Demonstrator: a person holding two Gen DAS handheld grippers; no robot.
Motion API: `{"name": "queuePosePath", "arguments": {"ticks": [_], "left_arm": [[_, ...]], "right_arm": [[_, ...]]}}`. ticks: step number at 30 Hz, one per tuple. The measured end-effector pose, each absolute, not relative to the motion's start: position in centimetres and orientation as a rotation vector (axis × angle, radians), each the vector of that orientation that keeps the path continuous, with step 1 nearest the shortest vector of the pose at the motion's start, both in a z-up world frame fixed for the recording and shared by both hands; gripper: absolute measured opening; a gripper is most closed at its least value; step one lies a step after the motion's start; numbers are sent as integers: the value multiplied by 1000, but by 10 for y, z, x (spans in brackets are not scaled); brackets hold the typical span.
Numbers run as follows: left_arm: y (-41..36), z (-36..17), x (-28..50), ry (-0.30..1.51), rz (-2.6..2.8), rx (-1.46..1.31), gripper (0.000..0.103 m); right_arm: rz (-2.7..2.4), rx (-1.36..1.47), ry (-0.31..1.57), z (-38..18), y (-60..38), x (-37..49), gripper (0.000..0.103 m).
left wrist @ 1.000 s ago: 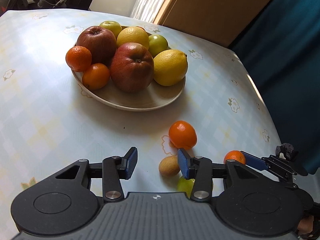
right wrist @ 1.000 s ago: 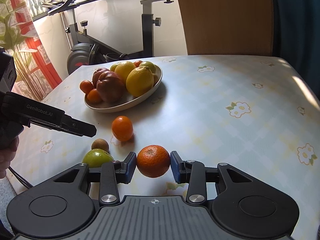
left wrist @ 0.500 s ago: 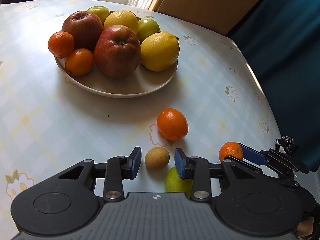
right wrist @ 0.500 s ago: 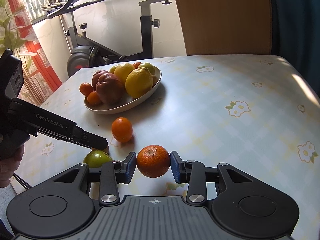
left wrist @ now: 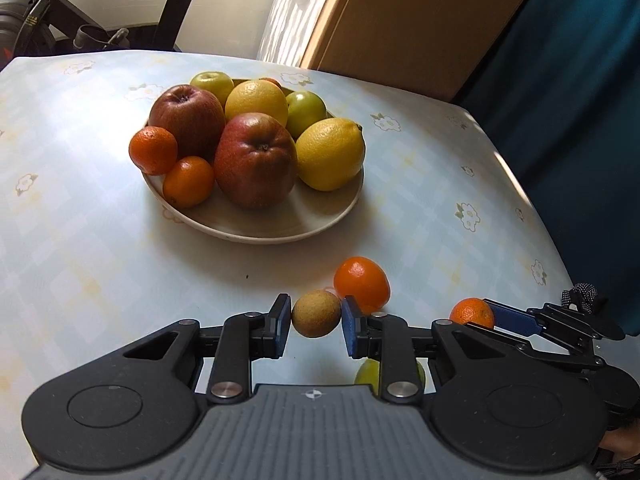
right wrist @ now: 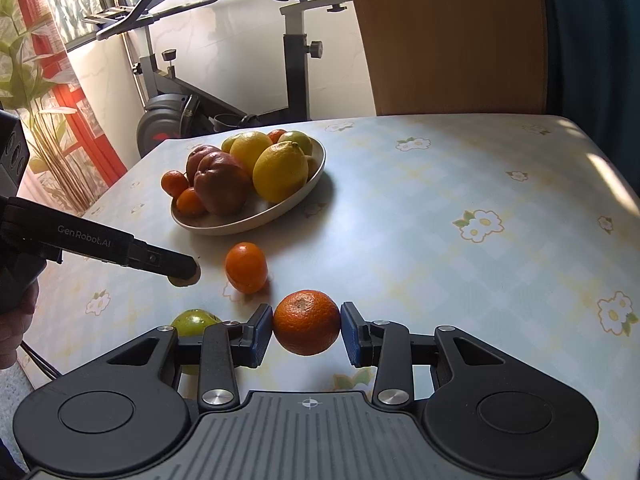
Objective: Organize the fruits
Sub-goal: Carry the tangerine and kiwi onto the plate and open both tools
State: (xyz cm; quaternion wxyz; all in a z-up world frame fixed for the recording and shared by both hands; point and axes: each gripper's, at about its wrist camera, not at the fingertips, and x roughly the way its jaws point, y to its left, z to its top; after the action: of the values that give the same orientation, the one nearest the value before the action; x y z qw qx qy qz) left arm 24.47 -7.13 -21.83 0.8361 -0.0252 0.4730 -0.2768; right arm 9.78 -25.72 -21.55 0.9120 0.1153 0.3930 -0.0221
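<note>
Fruit stock, 2 hand-held grippers, both loaded.

- Left hand-held gripper [left wrist: 316, 326]: I am clamping a small brown round fruit [left wrist: 316, 313] between its blue pads, narrow. The right wrist view is showing that fruit lifted off the counter [right wrist: 460, 184], though the gripper's finger is hiding most of it.
- Right hand-held gripper [right wrist: 307, 330]: I am holding a mandarin [right wrist: 307, 322] between the pads, narrow, raised above the counter.
- Plate [left wrist: 320, 216]: lying ahead of both grippers, slightly left of the left gripper's line and further left of the right gripper's. I am judging the left gripper the nearer of the 2. The plate's bare patch is facing me, in front of the big apple and the lemon, which is the side each load should be travelling to.
- Plate contents, left wrist view: 2 red apples [left wrist: 256, 160], 2 small mandarins on the left rim [left wrist: 188, 181], 1 lemon [left wrist: 330, 154], 1 yellow citrus behind it [left wrist: 257, 103], 2 green fruits at the back, and an orange scrap of 1 more fruit I cannot identify.
- Loose on the counter: 1 orange fruit [left wrist: 361, 282] sitting between the plate and the grippers, just beyond the brown fruit; 1 green fruit [right wrist: 194, 322] lying close under the grippers, partly hidden.
- Roundness: no load has a long axis worth noting, so I am expecting either to roll once released on the plate's slope.
</note>
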Motion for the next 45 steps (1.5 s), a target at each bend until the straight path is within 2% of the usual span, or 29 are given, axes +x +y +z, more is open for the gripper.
{"name": "queuePosePath", "arguments": {"ticks": [8,17,22,37,45], "left_arm": [[-47,-190,269,896,-514,-26,29],[-46,-196,305,904,-459,5,29],[-46,-200,311,916,-463,6,29],[-36,-206,322,933,-464,-55,29],[-35,-204,321,930,-474,-79,30]], "right_arm": [[32,176,789,-203,-248,134,34],[174,65,811,-200,-212,204,34],[202,103,839,-206,-202,232,34],[212,174,870,-223,-186,259,35],[197,182,862,-221,-188,256,41]]}}
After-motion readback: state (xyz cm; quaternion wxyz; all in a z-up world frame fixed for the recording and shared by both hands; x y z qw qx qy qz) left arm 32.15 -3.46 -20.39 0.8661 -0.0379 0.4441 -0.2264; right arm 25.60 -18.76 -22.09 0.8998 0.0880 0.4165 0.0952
